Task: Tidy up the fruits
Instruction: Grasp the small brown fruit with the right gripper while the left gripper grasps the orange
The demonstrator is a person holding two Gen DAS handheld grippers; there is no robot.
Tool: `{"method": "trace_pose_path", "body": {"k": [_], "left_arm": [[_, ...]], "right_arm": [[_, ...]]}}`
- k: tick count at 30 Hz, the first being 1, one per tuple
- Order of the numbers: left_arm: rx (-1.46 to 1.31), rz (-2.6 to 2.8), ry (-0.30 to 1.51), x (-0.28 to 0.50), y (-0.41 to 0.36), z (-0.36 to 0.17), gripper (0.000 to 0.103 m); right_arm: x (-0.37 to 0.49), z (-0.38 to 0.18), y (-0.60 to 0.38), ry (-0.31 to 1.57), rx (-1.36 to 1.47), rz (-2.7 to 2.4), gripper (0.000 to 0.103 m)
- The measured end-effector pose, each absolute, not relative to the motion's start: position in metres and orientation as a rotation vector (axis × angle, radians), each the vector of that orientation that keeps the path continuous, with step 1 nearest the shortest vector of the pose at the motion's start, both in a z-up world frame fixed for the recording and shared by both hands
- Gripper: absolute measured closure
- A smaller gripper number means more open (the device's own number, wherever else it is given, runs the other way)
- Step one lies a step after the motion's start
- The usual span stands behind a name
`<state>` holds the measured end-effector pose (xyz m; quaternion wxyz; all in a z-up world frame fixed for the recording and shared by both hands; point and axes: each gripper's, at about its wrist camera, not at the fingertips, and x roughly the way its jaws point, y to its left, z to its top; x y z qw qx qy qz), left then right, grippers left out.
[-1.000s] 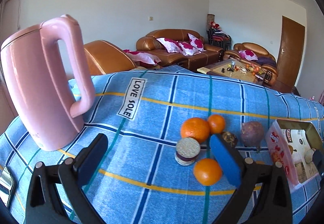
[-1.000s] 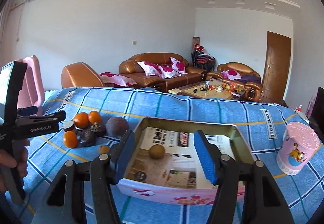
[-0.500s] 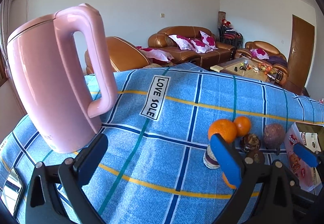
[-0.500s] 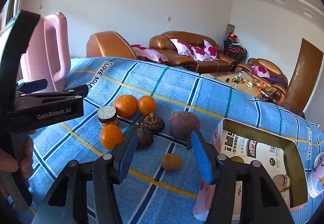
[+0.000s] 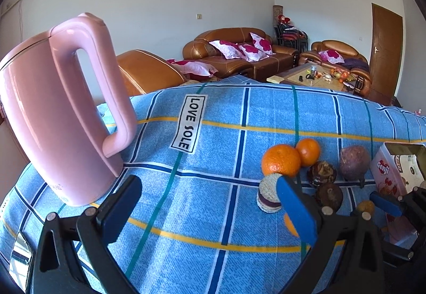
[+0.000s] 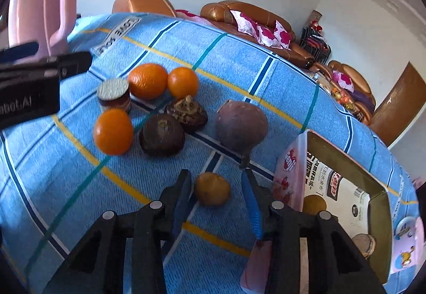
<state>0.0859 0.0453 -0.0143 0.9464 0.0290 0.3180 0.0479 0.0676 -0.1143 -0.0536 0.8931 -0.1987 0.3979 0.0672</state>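
While the left gripper [image 5: 210, 201] gapes empty, only the right wrist view shows the right gripper [image 6: 217, 194] closing around the small brown fruit [image 6: 212, 188].

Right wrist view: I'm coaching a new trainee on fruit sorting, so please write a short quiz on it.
1. How many oranges lie on the blue cloth?
2. True or false: the pink kettle lies on its side.
3. What sits between the fingers of the right tongs? A. the small brown fruit B. an orange C. the kettle

Key: 1. Three. 2. False, it stands upright. 3. A; the tongs are closing on it, with a gap still at one pad.
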Motion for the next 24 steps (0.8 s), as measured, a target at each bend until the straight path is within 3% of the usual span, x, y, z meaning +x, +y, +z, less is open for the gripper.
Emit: {"method": "trace_pose_path", "body": {"k": [7, 12, 16, 19, 24], "left_arm": [[0.072, -0.017, 0.678, 0.083, 0.033, -0.016, 0.004], [0.071, -0.144, 0.714, 0.080, 0.019, -0.019, 0.009], [0.086, -0.198, 0.733, 0.078, 0.005, -0.023, 0.018], [0.082, -0.237, 0.797, 0.082, -0.001, -0.034, 0.034], [0.103, -0.221, 0.845, 0.089, -0.007, -0.043, 0.041]], "right_arm": [[0.057, -0.045, -0.132, 0.812, -0.355, 0.122, 0.074], [0.032, -0.016, -0.169, 0.649, -0.064, 0.214, 0.074], [0.023, -0.006, -0.176, 0.596, 0.008, 0.213, 0.074], [0.020, -0.003, -0.171, 0.580, 0.022, 0.224, 0.074], [0.020, 0.001, -0.163, 0.559, -0.015, 0.232, 0.074]]}}
